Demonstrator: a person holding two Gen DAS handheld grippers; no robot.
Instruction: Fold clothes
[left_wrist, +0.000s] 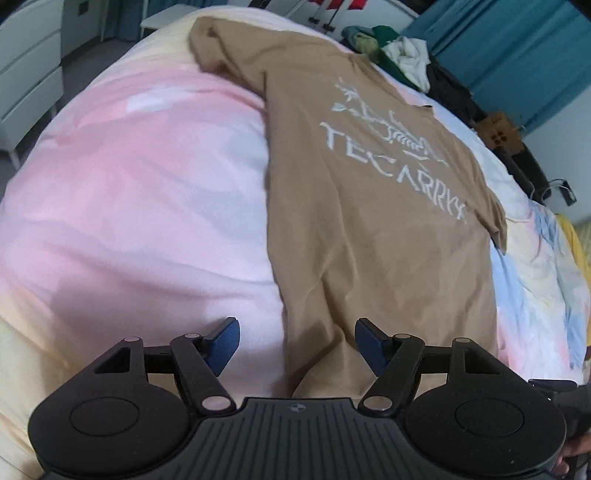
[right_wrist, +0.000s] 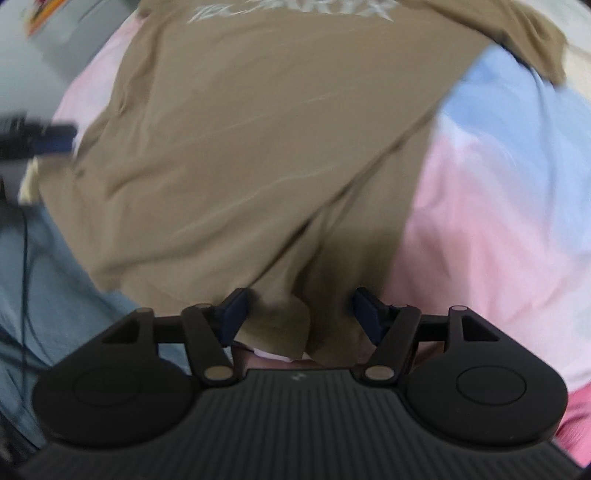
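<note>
A tan T-shirt (left_wrist: 373, 229) with white lettering lies spread on a pink, pastel bed cover (left_wrist: 147, 192), collar end far from me. My left gripper (left_wrist: 295, 341) is open and empty, hovering over the shirt's near left hem corner. In the right wrist view the same shirt (right_wrist: 258, 147) fills the frame. My right gripper (right_wrist: 299, 314) is open, with a bunched fold of the shirt's near hem lying between its blue pads (right_wrist: 365, 314). The left gripper's blue fingertip (right_wrist: 55, 138) shows at the far left edge of that view.
A pile of green, white and dark clothes (left_wrist: 399, 55) sits at the far end of the bed. A white drawer unit (left_wrist: 26, 74) stands at left. A teal curtain (left_wrist: 517, 55) hangs at right. Blue fabric (right_wrist: 55, 277) and a black cable are at lower left of the right view.
</note>
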